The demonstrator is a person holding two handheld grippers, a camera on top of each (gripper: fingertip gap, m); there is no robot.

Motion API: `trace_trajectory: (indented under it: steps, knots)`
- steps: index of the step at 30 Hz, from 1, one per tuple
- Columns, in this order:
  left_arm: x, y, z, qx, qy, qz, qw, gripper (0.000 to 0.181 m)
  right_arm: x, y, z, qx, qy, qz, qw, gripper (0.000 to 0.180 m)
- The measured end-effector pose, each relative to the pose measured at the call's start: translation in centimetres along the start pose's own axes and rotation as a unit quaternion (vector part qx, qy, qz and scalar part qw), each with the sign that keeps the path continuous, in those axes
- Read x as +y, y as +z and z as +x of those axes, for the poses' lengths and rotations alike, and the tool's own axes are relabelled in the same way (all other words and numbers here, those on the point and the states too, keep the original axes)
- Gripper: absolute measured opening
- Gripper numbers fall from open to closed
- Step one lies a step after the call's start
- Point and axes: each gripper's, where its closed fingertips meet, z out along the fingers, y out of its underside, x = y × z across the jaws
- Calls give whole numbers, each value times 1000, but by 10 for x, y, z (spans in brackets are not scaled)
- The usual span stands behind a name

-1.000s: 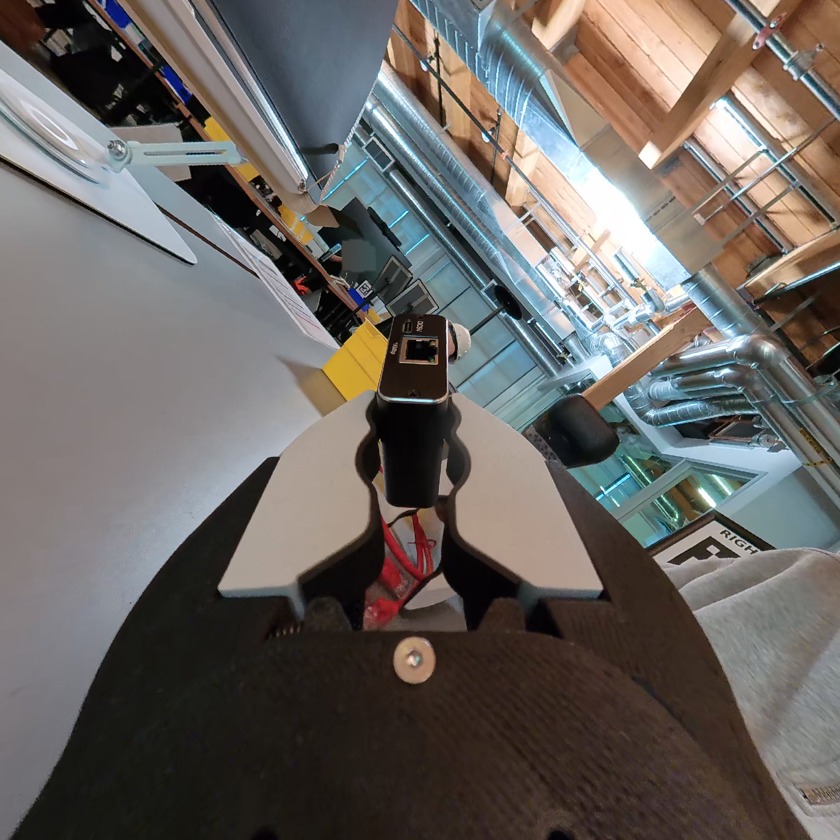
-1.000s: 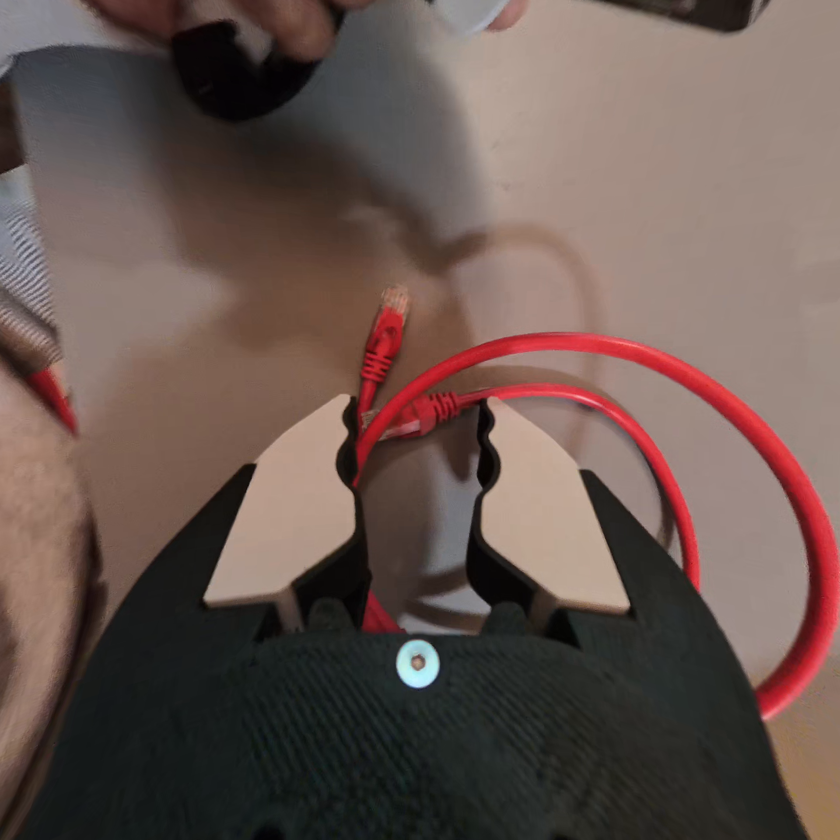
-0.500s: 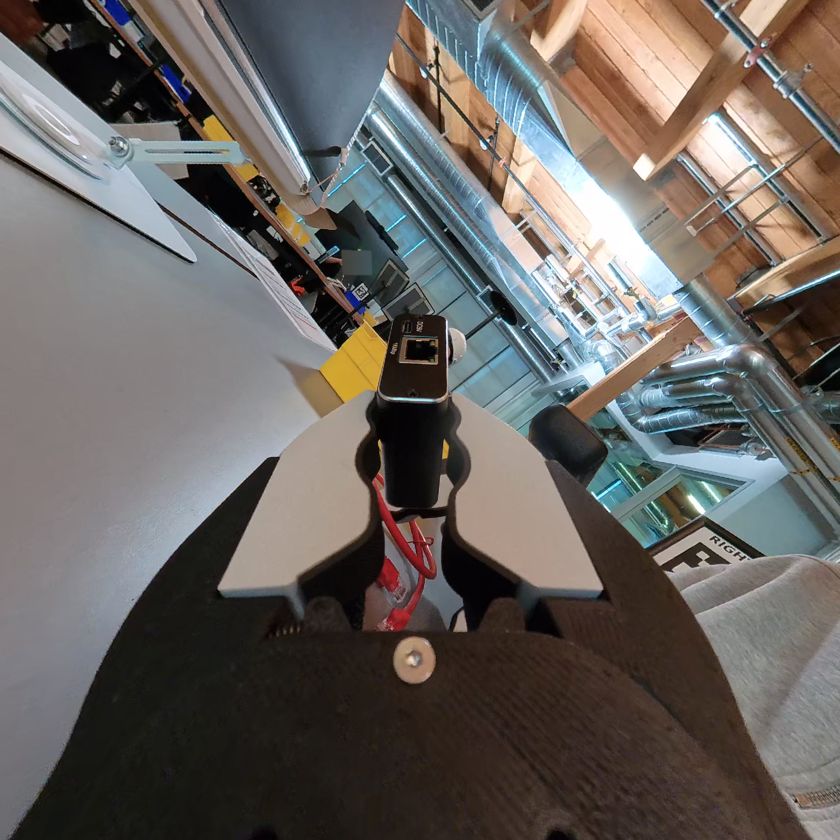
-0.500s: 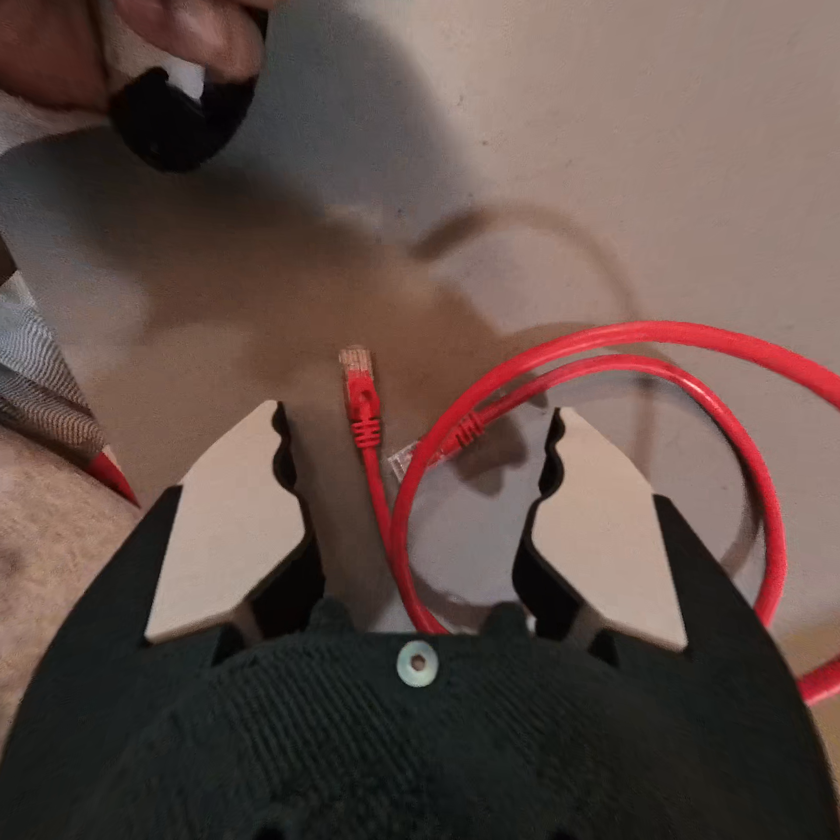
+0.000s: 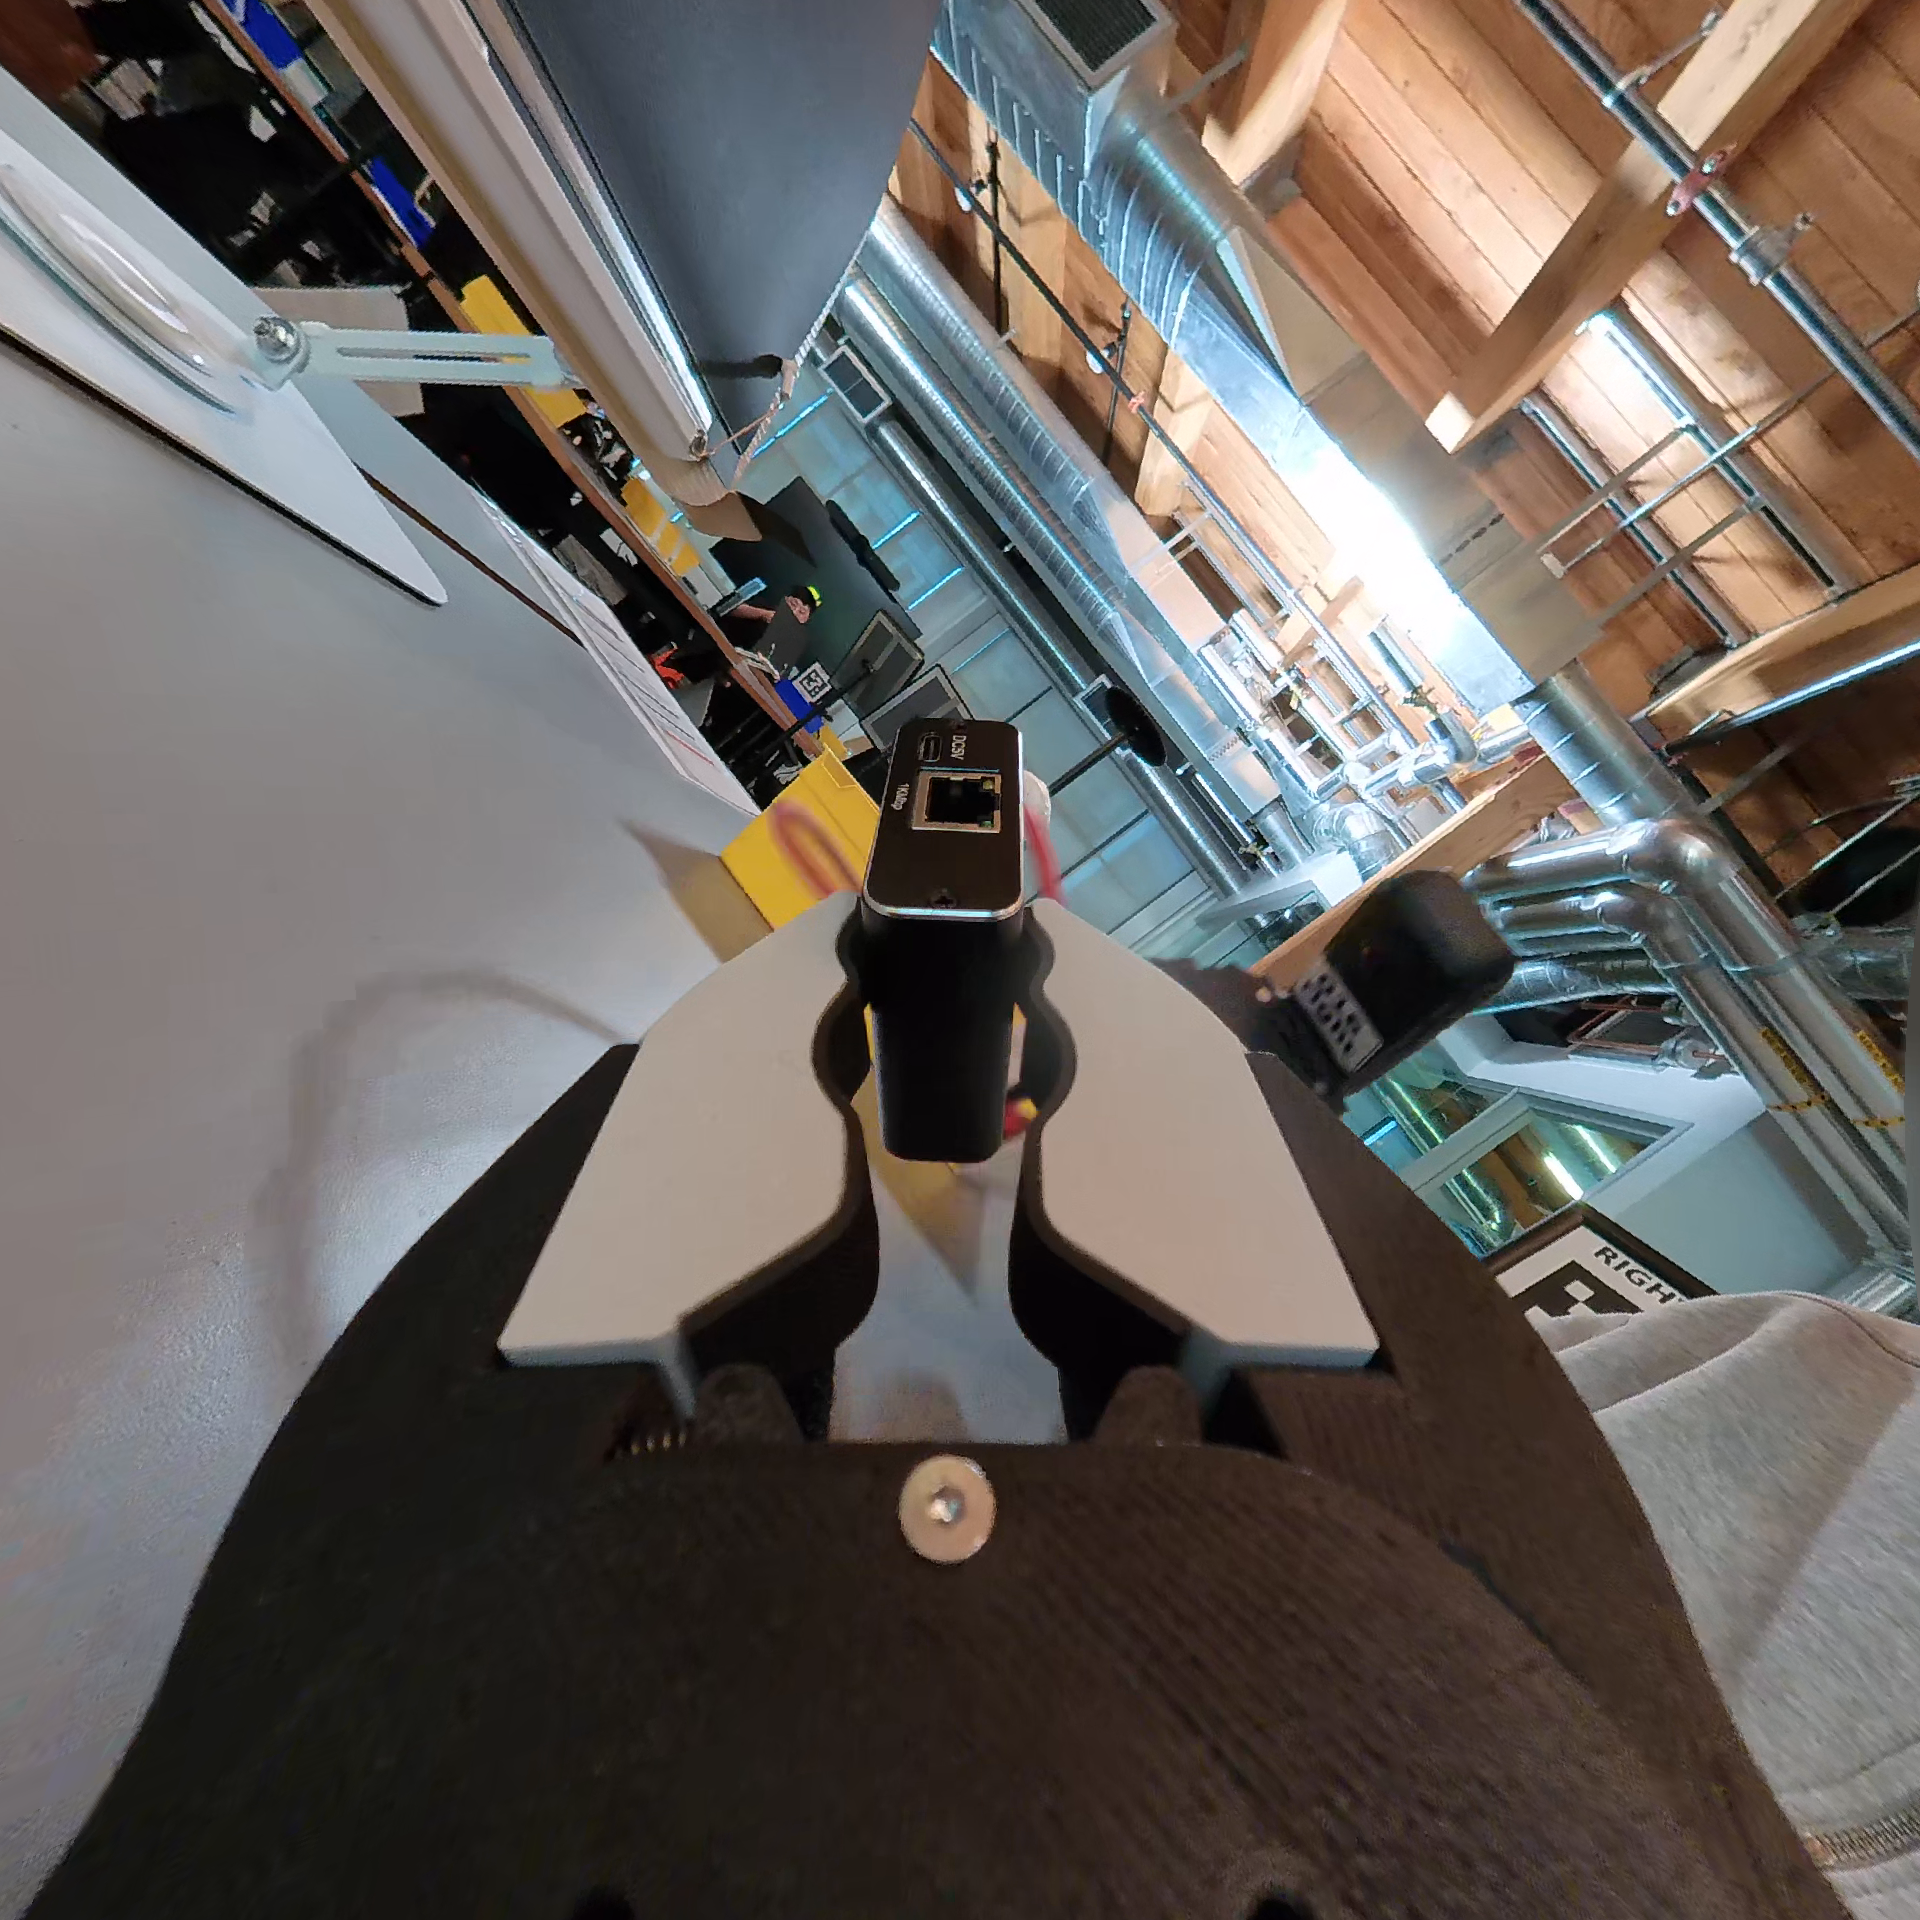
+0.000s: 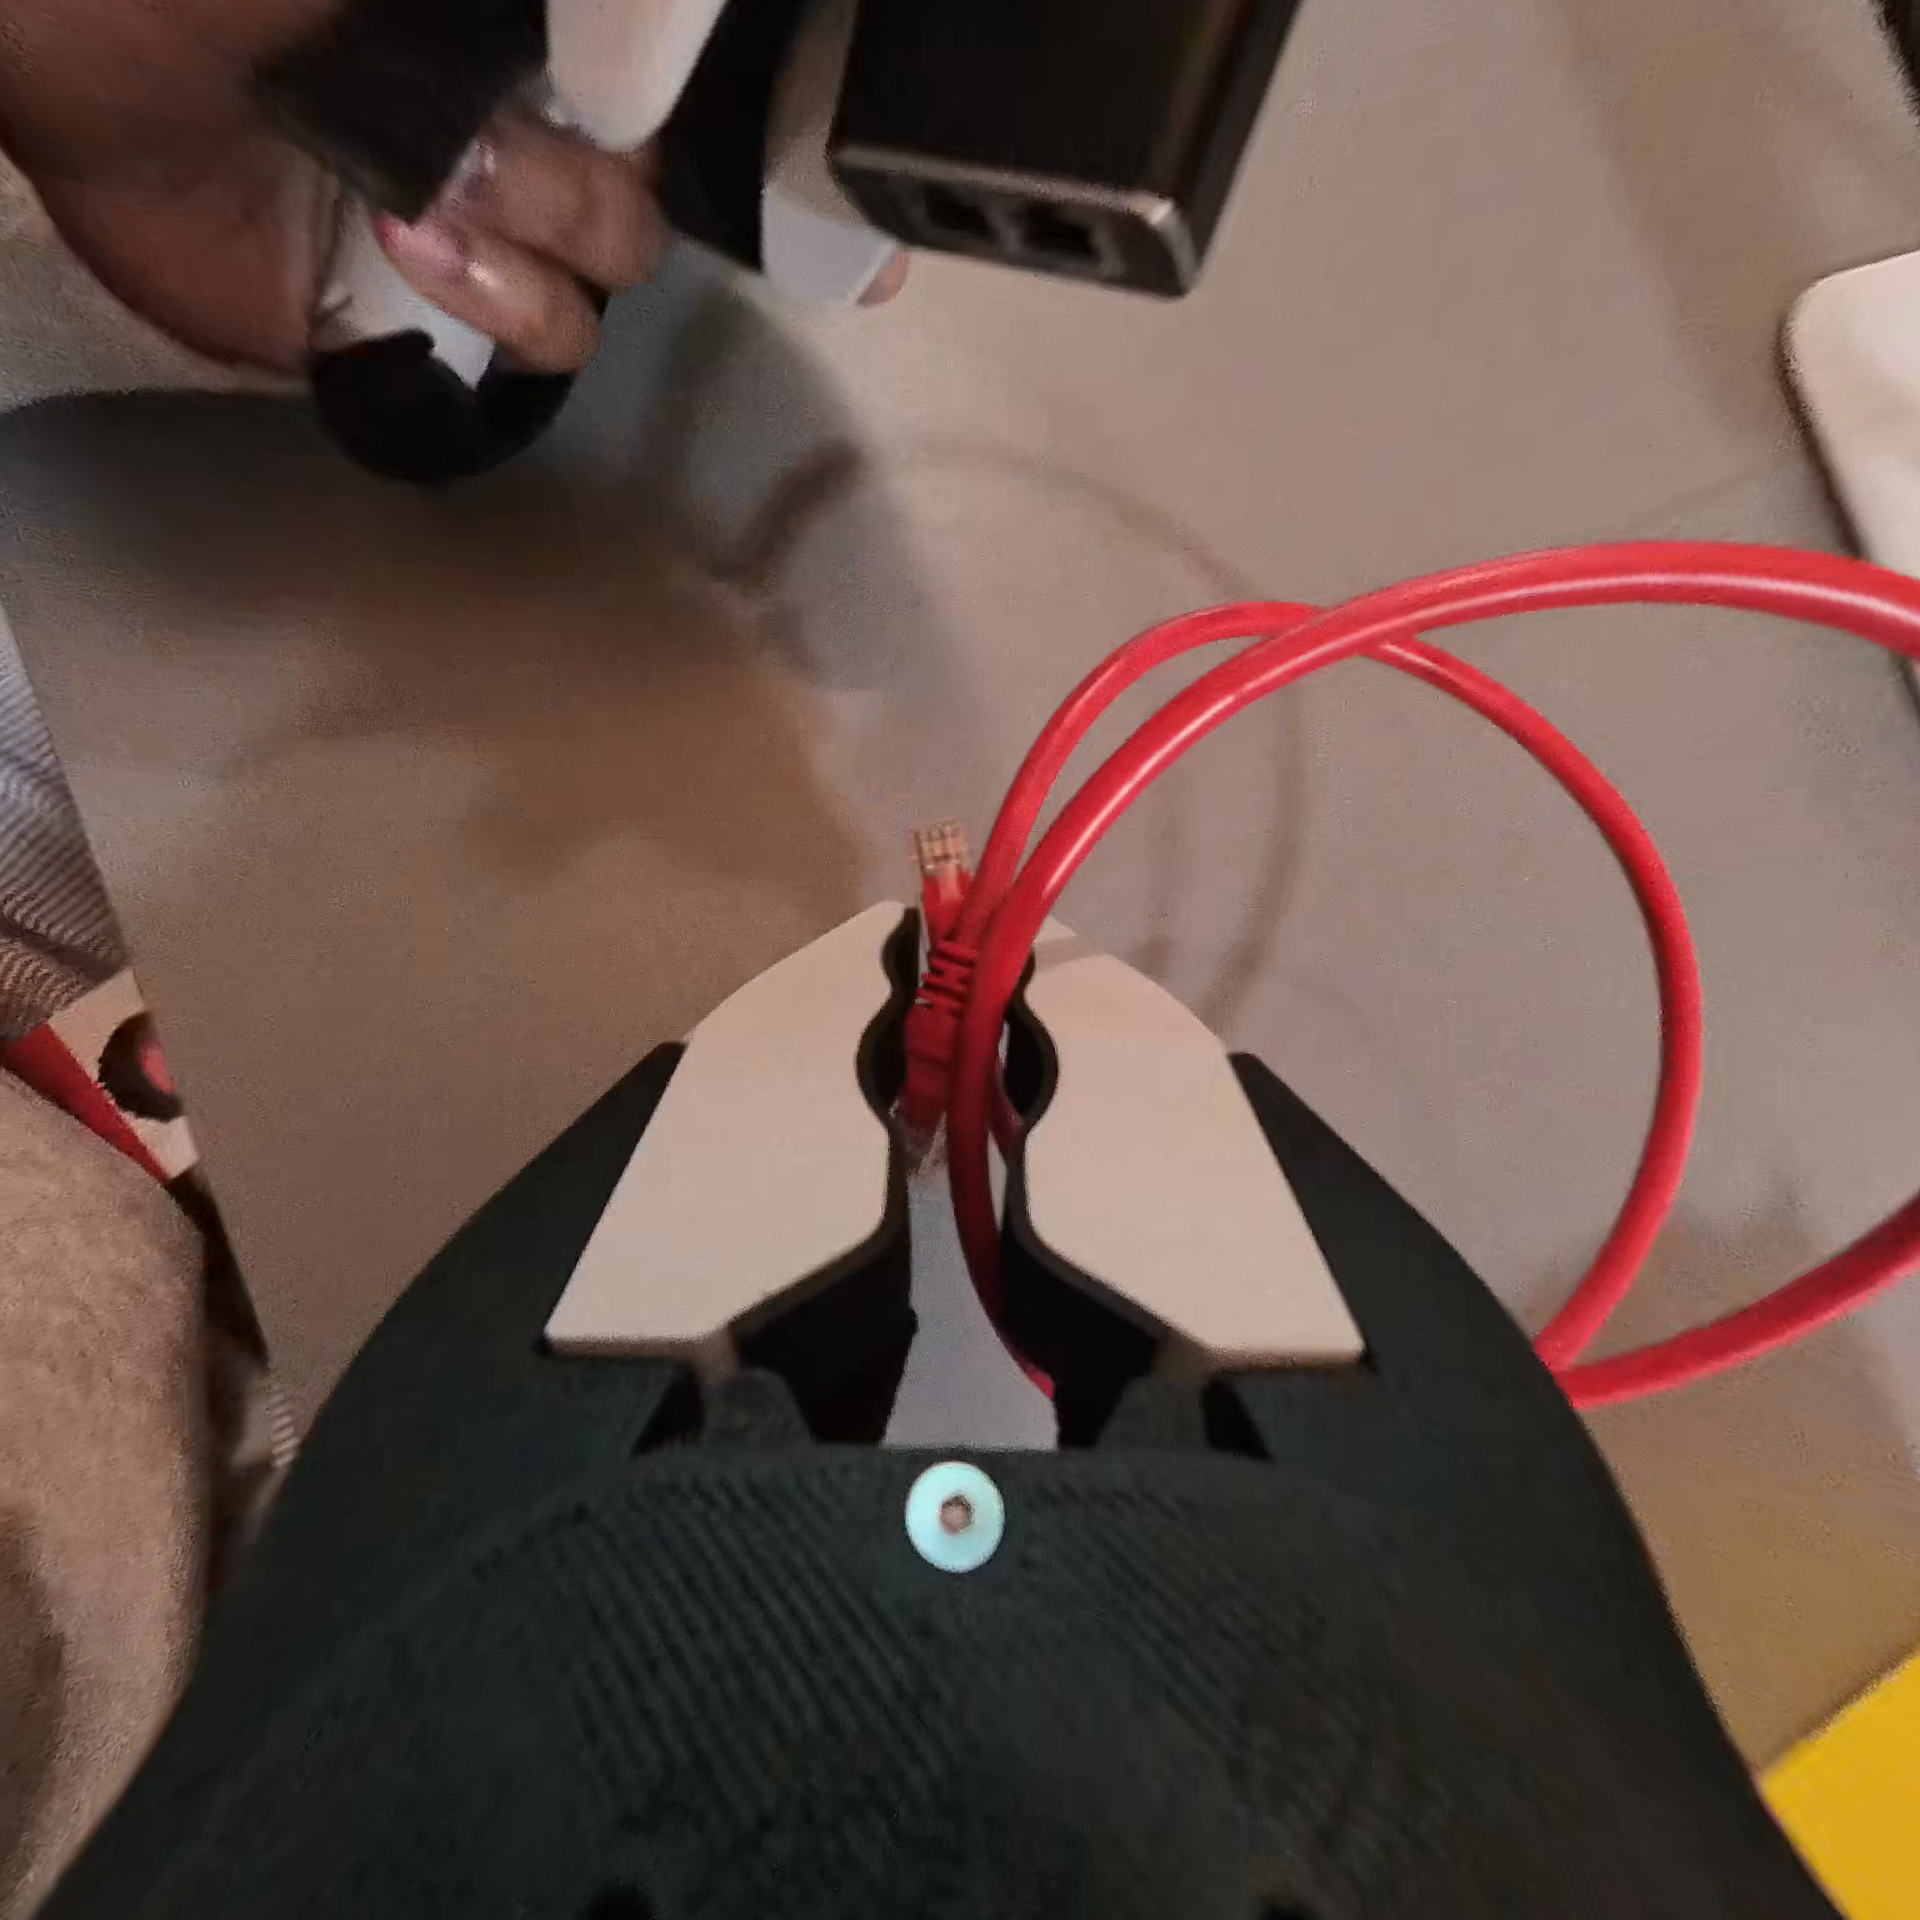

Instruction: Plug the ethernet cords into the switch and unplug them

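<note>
Right gripper (image 6: 951,940) now pinches red cord (image 6: 940,987) (plug forward).

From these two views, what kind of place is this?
Probably an industrial workshop or lab: exposed silver metal ducts under a timber-beam ceiling, shelving with yellow bins, and a plain grey worktable.

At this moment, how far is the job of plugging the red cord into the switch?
Done: the left tool is shut on the black switch, held up off the table, and the right tool has closed on the red cord just behind its plug. In hand: bringing the plug toward the switch. Left: the ports that show are empty, so plugging and unplugging remain.
</note>
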Motion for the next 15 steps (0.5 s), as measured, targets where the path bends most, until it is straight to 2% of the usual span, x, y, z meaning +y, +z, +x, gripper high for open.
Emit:
trace_trajectory:
  steps: [3,6,10,12,15]
  knots:
    - [-1,-1,0,1,-2,2,1000,25,-11,-54,44,83,12,37,996,14]
    - [-3,-2,0,1,-2,6,1000,25,-2,-125,82,149,69,84,983,14]
    - [-1,-1,0,1,-3,5,1000,25,58,-196,119,247,130,92,956,14]
    - [1,2,2,2,-3,2,1000,25,98,-215,131,288,156,68,942,14]
    - [5,5,5,1,3,-2,1000,25,141,-225,138,305,205,89,926,14]
